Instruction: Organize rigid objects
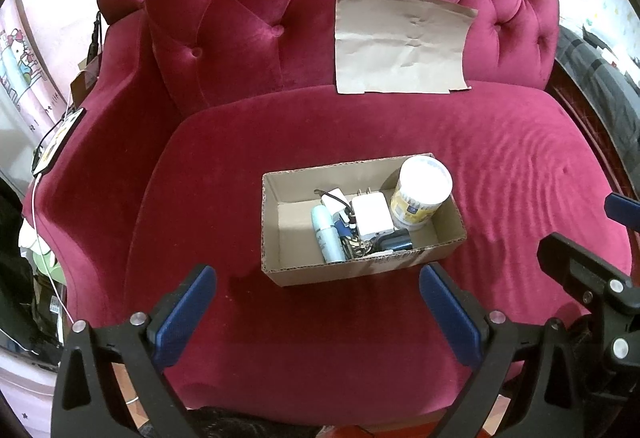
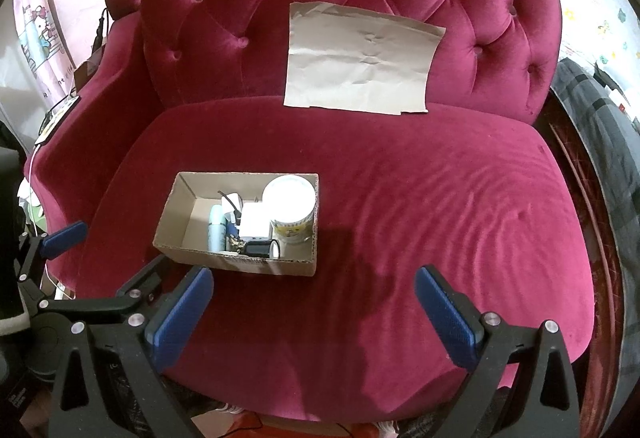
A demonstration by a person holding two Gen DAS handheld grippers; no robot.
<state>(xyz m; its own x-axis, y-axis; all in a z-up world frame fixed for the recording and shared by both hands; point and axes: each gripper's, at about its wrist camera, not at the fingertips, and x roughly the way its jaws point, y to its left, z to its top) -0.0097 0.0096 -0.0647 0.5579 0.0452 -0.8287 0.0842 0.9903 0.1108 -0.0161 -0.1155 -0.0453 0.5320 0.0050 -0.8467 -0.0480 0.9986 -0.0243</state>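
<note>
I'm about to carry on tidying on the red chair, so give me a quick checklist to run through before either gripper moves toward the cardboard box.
1. Left gripper open and empty: ok.
2. Right gripper open and empty: ok.
3. Cardboard box sitting flat on the seat cushion, open top facing up: ok.
4. Free floor space in the box's left part: ok; the white charger, light blue tube and the rest crowd the right part.
5. White-lidded round tub upright in the box's far right corner: ok.
6. Loose items left outside the box: cannot tell; only a brown paper sheet leans on the backrest.
</note>
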